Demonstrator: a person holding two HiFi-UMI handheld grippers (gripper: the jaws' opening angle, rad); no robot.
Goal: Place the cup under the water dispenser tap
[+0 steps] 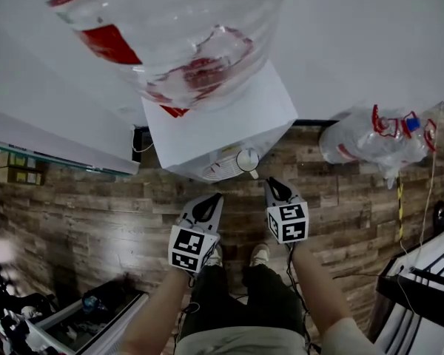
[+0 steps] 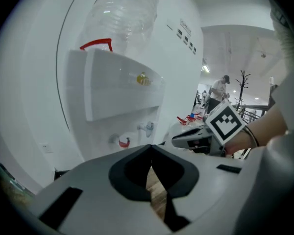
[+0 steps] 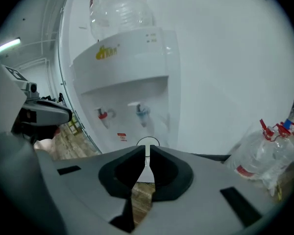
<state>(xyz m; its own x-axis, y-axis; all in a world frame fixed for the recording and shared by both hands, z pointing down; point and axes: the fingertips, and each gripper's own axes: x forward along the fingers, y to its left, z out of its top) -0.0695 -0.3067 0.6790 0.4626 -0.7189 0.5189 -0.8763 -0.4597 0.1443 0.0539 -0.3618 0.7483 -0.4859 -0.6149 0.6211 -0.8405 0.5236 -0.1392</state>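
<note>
The white water dispenser (image 1: 222, 124) stands against the wall with a big clear bottle (image 1: 177, 35) on top. In the right gripper view a small white cup (image 3: 148, 143) stands apart from my jaws, just below the blue tap (image 3: 142, 111); the red tap (image 3: 103, 114) is to its left. From the head view the cup (image 1: 247, 159) shows as a white rim beside the drip grille (image 1: 220, 171). My right gripper (image 3: 147, 152) (image 1: 269, 183) hangs a little short of the cup, jaws all but together and empty. My left gripper (image 2: 151, 152) (image 1: 215, 197) hangs beside it, shut and empty.
A clear bag of empty bottles (image 1: 377, 139) leans on the wall right of the dispenser. Boxes and gear (image 1: 74, 316) crowd the lower left, and a desk edge (image 1: 429, 272) is at the lower right. The person's shoes (image 1: 259, 255) stand on the wood floor. People (image 2: 218, 89) stand far off.
</note>
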